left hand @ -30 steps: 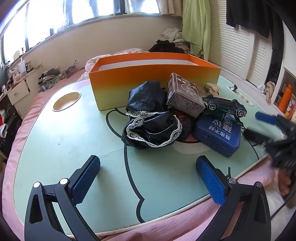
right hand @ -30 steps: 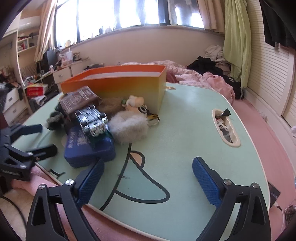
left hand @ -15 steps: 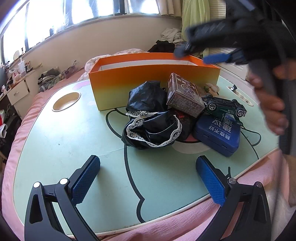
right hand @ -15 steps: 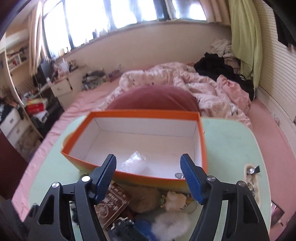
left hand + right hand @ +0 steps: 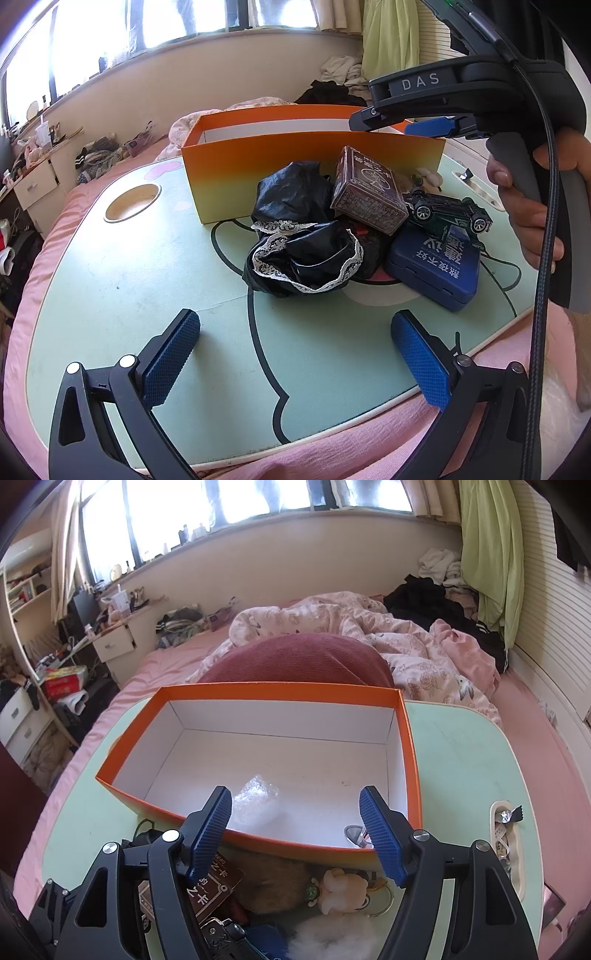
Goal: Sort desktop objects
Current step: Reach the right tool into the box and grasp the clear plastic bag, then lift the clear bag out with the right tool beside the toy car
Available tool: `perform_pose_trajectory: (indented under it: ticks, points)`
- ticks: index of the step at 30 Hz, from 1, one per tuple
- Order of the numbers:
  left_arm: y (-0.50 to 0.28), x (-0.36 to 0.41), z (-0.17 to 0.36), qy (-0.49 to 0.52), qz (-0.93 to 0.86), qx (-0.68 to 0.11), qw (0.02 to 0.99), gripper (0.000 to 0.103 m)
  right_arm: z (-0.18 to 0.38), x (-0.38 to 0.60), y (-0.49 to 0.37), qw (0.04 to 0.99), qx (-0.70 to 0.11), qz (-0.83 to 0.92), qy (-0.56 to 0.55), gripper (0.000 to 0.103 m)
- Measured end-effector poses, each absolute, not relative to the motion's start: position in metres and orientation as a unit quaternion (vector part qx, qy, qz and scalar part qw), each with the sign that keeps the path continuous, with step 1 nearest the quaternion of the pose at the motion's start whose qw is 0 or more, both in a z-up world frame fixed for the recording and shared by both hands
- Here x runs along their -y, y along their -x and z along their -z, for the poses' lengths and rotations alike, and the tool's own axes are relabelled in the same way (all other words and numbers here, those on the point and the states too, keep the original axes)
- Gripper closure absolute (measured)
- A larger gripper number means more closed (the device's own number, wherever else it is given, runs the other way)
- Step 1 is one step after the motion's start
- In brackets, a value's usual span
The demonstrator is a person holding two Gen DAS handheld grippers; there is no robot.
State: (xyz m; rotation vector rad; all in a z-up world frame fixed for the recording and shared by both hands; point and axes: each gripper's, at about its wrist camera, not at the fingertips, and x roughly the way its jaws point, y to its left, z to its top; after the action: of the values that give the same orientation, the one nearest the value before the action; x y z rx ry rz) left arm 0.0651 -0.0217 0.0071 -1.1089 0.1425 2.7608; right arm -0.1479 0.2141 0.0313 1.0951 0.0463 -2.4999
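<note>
Progress on the sorting is slight, in our judgement. We find the orange box (image 5: 410, 738) nearly bare inside: only a crumpled clear plastic wrap (image 5: 256, 801) and a small metallic item (image 5: 354, 832) lie on its white floor near the front wall. Everything else remains heaped on the green table (image 5: 110, 295) just in front of the box: a black lace-trimmed garment (image 5: 306, 254), a brown printed carton (image 5: 365, 195) leaning on the pile, a green toy car (image 5: 448, 214) resting on a blue case (image 5: 436, 269), and, in the right wrist view, a cream plush keychain (image 5: 341, 888), a brown furry item (image 5: 273, 882) and a white fluffy pompom (image 5: 332, 941).

The left gripper (image 5: 295, 354) hangs low over the near table edge, jaws spread wide, nothing between them. The right gripper (image 5: 295, 834) is poised above the box's front wall, jaws apart and empty.

Against the earlier frame, we note the right gripper has travelled from the table's side to a position over the box, and its jaws have just been closing partway with nothing between them. The left gripper has not shifted, and the heap looks undisturbed.
</note>
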Motion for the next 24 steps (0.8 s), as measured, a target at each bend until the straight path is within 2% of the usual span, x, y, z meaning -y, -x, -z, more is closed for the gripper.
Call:
perform_pose_trajectory:
  ticks: [7,10,12,13,14,15,16,21,24]
  points:
    - [-0.065,0.022,-0.007,0.371,-0.924,-0.048,0.082,0.0,-0.042,-0.197,0.174,0.24,0.024,0.852,-0.464,0.034]
    - [-0.065,0.021,-0.007,0.371,-0.924,-0.048,0.081,0.0,-0.028,-0.173,0.202,0.234,0.041,0.791,-0.564,0.038]
    - [-0.065,0.021,-0.008,0.371,-0.924,-0.048,0.081,0.0,-0.008,-0.154,0.219,0.23,0.013,0.743,-0.628,0.042]
    - [-0.065,0.021,-0.007,0.373,-0.923,-0.048,0.081,0.0,0.0,-0.149,0.226,0.248,0.019,0.718,-0.65,0.04]
    - [-0.066,0.021,-0.007,0.373,-0.923,-0.047,0.082,0.0,-0.001,-0.148,0.228,0.249,0.015,0.717,-0.651,0.047]
    - [-0.066,0.021,-0.008,0.372,-0.924,-0.048,0.082,0.0,-0.002,-0.15,0.231,0.24,0.007,0.713,-0.659,0.065]
    - [-0.067,0.021,-0.009,0.371,-0.924,-0.048,0.082,0.0,-0.004,-0.153,0.232,0.233,0.006,0.716,-0.658,0.073]
    - [-0.068,0.02,-0.01,0.372,-0.923,-0.049,0.082,0.0,-0.013,-0.169,0.233,0.245,0.046,0.723,-0.644,0.075]
    - [-0.068,0.02,-0.01,0.372,-0.923,-0.049,0.082,0.0,-0.032,-0.18,0.226,0.245,0.054,0.766,-0.592,0.076]
